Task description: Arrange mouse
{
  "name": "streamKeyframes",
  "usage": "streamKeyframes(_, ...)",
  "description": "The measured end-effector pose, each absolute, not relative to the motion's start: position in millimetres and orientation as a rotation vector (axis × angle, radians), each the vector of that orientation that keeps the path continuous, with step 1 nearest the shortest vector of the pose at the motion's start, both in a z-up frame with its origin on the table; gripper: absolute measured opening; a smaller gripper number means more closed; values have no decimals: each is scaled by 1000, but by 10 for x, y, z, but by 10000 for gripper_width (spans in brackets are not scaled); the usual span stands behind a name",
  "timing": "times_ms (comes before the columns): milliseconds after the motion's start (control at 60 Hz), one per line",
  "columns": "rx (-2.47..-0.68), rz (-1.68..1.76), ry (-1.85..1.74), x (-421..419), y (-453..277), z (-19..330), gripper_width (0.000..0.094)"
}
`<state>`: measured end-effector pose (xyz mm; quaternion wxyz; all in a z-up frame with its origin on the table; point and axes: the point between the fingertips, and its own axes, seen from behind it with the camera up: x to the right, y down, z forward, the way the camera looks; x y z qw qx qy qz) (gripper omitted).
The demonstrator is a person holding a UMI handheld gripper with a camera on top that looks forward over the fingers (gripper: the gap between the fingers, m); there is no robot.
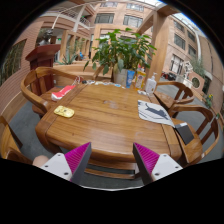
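My gripper [111, 156] is open and empty. Its two fingers with magenta pads [79, 158] are held above the near edge of a long wooden table [105, 122]. I cannot pick out a mouse for certain at this distance. On the table lie a small yellow object [63, 111] at the left, a red and white item [64, 92] beyond it, a stack of printed papers [153, 111] at the right and a dark flat object [184, 133] at the near right corner.
A large potted plant [121, 60] stands at the table's far end, with a clear bottle [152, 84] next to it. Wooden chairs [36, 88] ring the table on both sides. Buildings and a courtyard lie beyond.
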<state>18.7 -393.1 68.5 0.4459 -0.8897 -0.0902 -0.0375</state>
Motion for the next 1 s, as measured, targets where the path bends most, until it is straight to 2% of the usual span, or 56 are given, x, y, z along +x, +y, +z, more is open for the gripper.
streamKeyframes(100, -2199, 2, -304, -368, -3842, 456, 853)
streamKeyframes(467, -2140, 212, -445, -1962, -2872, 73, 852)
streamKeyframes(650, -2145, 133, -470, -2140, -2383, -52, 853)
streamKeyframes(1000, -2149, 104, -432, -2151, -1666, -87, 853)
